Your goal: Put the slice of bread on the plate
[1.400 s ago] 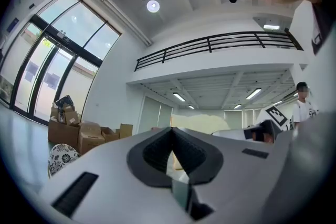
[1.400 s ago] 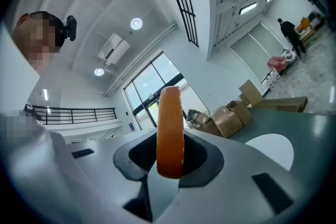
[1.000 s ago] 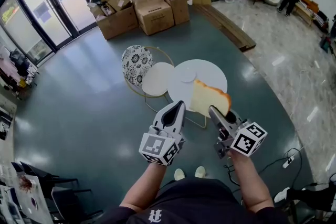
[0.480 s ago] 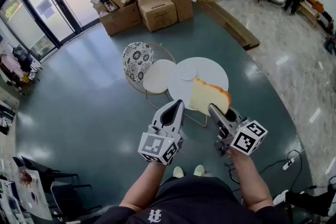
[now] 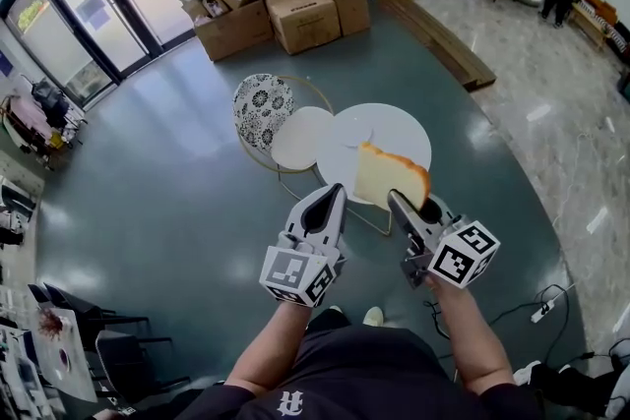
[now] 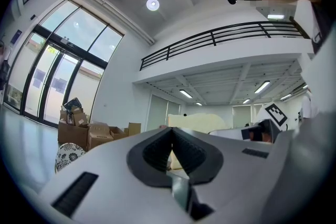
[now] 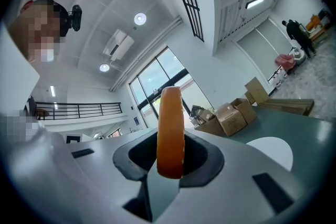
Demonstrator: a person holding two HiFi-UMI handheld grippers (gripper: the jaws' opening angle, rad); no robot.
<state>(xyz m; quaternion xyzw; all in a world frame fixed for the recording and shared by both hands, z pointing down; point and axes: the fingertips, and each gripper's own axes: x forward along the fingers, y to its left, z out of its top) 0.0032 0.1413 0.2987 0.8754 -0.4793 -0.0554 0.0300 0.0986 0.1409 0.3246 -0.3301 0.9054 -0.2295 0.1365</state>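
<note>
Bread slice (image 5: 392, 177), pale and orange-crusted, stands clamped in the right gripper (image 5: 397, 200) above the round white worktop (image 5: 406, 125), seemingly for a clean drop onto the small white plate (image 5: 352, 135) at eleven o'clock; left gripper (image 5: 333, 195) clenched empty.

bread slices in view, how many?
1. The bread slice is clamped edge-up in the right claw and overlaps the white round table in the head view. No others visible; none seem hidden.

Small stuff only: the head view has drifted, so the cardboard boxes (image 5: 305, 10) and the white round table (image 5: 394, 128) sit a bit higher and further right. The slice of bread (image 5: 391, 177) rode up a touch too. Just one shoe (image 5: 373, 316) shows now, where there were two.
</note>
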